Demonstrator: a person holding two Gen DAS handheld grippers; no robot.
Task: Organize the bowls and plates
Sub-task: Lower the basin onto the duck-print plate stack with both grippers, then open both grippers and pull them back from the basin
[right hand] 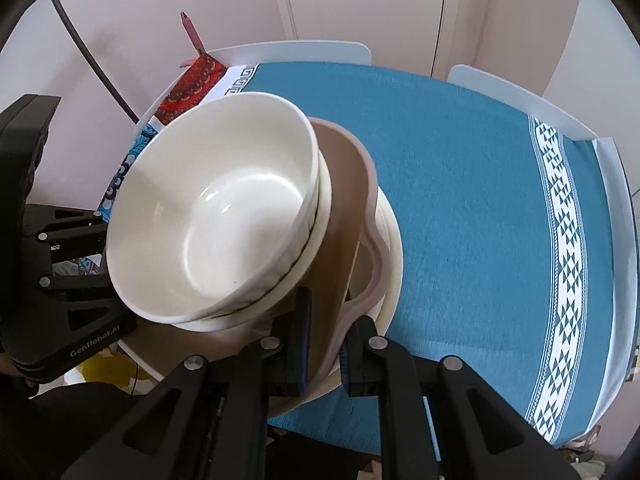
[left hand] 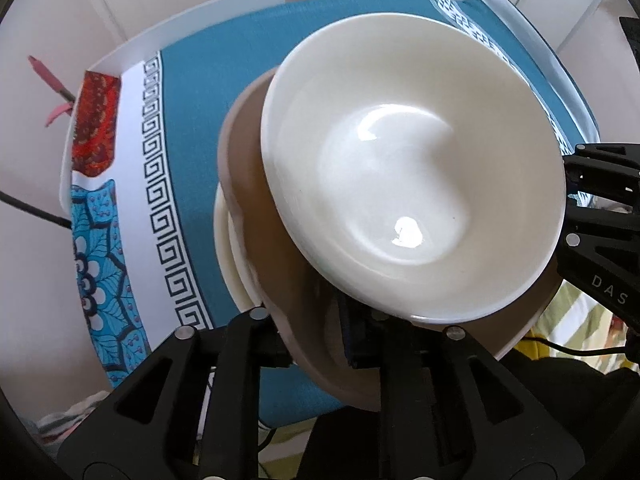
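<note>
The right tongs clamp the rim of the tilted beige plate at 6 o'clock. White bowls are stacked on it, above the blue worktop. The left tongs read "GenRobot.AI"; whether they grip cannot be told. "DAS" shows at 3 o'clock in the left view.

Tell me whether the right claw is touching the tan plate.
Touching. The right wrist view shows the right claw with its blue-padded fingers pressed on both faces of the tan plate rim.
</note>
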